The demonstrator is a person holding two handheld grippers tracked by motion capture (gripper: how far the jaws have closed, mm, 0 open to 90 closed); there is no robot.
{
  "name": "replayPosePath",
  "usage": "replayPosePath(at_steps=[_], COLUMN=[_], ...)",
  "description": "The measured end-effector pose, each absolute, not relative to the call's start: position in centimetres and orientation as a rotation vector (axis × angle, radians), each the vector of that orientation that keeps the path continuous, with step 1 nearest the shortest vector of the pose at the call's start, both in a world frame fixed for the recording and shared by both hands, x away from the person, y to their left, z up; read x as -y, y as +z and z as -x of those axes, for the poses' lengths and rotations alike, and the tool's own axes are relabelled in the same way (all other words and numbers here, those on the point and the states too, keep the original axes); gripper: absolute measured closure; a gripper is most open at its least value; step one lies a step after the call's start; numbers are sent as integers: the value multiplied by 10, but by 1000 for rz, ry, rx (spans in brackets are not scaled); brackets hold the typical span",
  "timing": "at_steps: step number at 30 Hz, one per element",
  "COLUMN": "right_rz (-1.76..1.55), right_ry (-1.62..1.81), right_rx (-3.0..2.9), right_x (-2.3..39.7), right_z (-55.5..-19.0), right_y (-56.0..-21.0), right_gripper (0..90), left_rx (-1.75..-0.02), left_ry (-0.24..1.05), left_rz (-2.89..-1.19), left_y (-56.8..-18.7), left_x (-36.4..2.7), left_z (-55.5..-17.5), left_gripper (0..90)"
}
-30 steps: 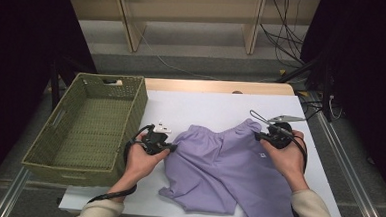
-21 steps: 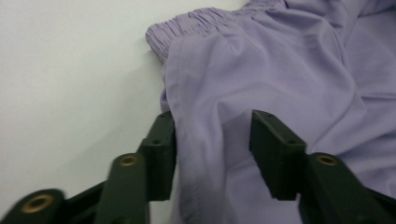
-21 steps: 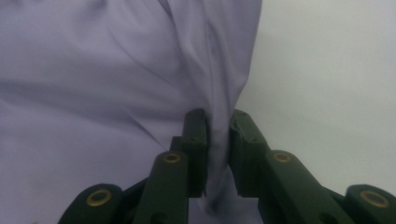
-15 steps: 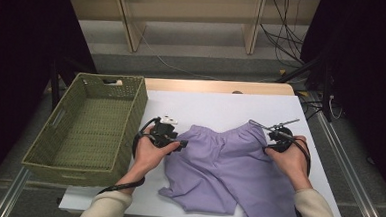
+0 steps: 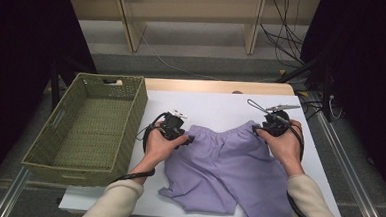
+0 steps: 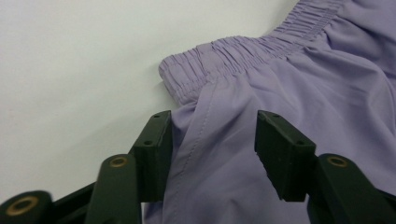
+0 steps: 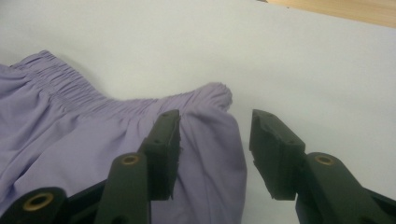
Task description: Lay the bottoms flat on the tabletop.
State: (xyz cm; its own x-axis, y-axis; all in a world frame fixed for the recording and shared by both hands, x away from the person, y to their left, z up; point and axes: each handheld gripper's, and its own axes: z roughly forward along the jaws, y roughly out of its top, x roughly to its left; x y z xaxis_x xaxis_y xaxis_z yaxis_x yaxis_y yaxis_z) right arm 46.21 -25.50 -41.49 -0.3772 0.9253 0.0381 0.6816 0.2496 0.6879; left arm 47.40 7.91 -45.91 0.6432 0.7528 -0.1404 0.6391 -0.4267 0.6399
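Observation:
Purple shorts [image 5: 233,165] lie flat on the white table [image 5: 216,102], with the elastic waistband at the far side. My left gripper [image 5: 189,138] is at the waistband's left end and my right gripper [image 5: 256,128] at its right end. In the left gripper view the left gripper [image 6: 212,121] is open. Its jaws have just opened and eased in a little, and the side seam of the shorts [image 6: 299,93] lies loose between them. In the right gripper view the right gripper [image 7: 215,119] is open, its jaws just opening over the corner of the shorts [image 7: 70,121], pads off the cloth.
A green woven basket [image 5: 92,128] stands at the left of the table, close to my left hand. A wooden strip [image 5: 217,86] runs along the table's far edge. Cables hang at the back right, and bare white tabletop lies beyond the waistband.
Both grippers were shut on the waistband's ends and have let go; their jaws now stand apart. The left hand has moved right and a little farther away. The shorts lie flat.

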Motion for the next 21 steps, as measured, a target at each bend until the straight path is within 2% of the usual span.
replayPosePath(at_steps=[4,10,15,21], right_rz=[-1483,-1512,-1551,-1582], right_ry=[849,762,707,683], right_rx=[-2178,-2259,-2317,-2361], right_x=[254,254,257,255], right_z=[-470,-470,-467,-465], right_y=[-424,-440,-451,-460], right_gripper=[613,768,845,897], left_rx=[-1096,-1072,-1054,-1051], left_ry=[185,186,211,200], left_rz=[-2235,-2287,-2311,-2311], left_y=[-468,-475,-475,-474], left_x=[-74,-67,-66,-64], left_z=[-478,-475,-472,-468], left_gripper=[528,677,796,868])
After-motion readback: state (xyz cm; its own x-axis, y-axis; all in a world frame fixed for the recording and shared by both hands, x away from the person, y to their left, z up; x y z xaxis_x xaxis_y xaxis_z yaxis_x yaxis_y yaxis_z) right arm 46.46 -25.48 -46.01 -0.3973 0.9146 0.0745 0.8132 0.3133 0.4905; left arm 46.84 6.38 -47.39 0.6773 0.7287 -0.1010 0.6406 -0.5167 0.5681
